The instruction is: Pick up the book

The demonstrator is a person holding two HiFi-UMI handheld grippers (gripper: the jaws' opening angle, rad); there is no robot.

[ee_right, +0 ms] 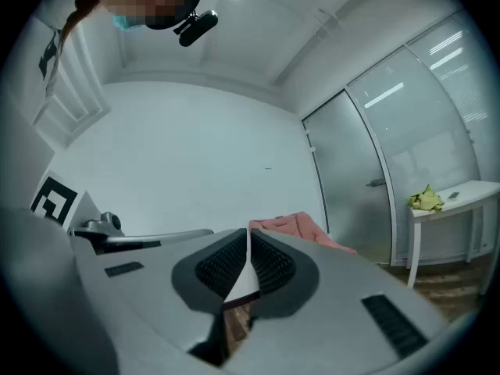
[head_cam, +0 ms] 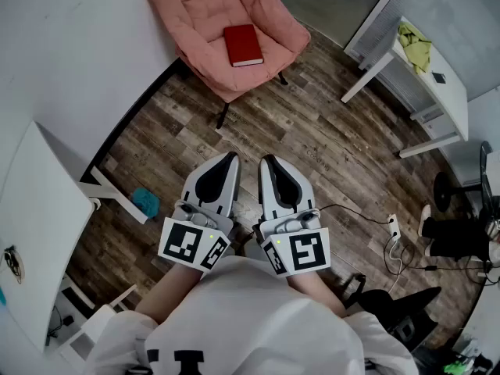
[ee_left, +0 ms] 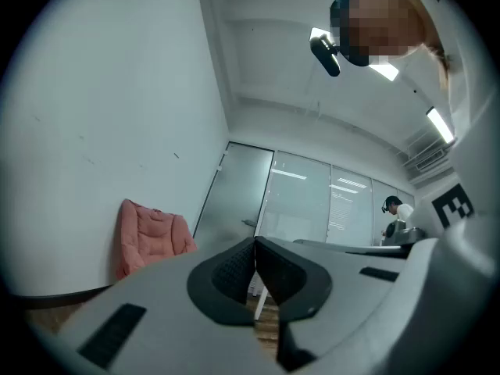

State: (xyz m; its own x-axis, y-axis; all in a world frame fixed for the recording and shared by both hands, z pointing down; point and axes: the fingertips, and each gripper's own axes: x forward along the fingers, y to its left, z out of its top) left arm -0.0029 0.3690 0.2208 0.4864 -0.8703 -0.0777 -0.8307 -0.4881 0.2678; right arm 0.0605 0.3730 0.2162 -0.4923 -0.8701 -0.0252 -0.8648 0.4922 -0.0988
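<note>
From the head view, the left tool (head_cam: 231,158) and the right tool (head_cam: 266,161) are held side by side and level above the dark wood-plank floor (head_cam: 328,143). Both have their jaws drawn together, and neither grips anything. The red hardcover book (head_cam: 244,45) lies flat on the seat of the pink cushioned armchair (head_cam: 205,16), well apart from both tools and beyond their tips. To the right stands a white bench (head_cam: 437,92) with a crumpled yellow-green cloth (head_cam: 414,44) on top. A second white bench (head_cam: 35,225) fills the lower left, with a small teal object (head_cam: 145,200) on the floor near its leg. A white power strip (head_cam: 393,226) with cables lies on the floor at the right. The person's white top (head_cam: 258,326) covers the bottom edge.

In the left gripper view, the left tool (ee_left: 255,250) shows its dark ribbed pads pressed together, nothing between them. The pink armchair (ee_left: 148,233) stands against the white wall at the left, the book not visible from here. Frosted glass panels (ee_left: 312,201) lie straight ahead.

In the right gripper view, the right tool (ee_right: 248,241) has its jaws meeting at the tips, empty. The armchair's pink edge (ee_right: 301,226) shows just above the jaws. The white bench (ee_right: 461,194) carries the yellow-green cloth (ee_right: 426,200) at the right.
</note>
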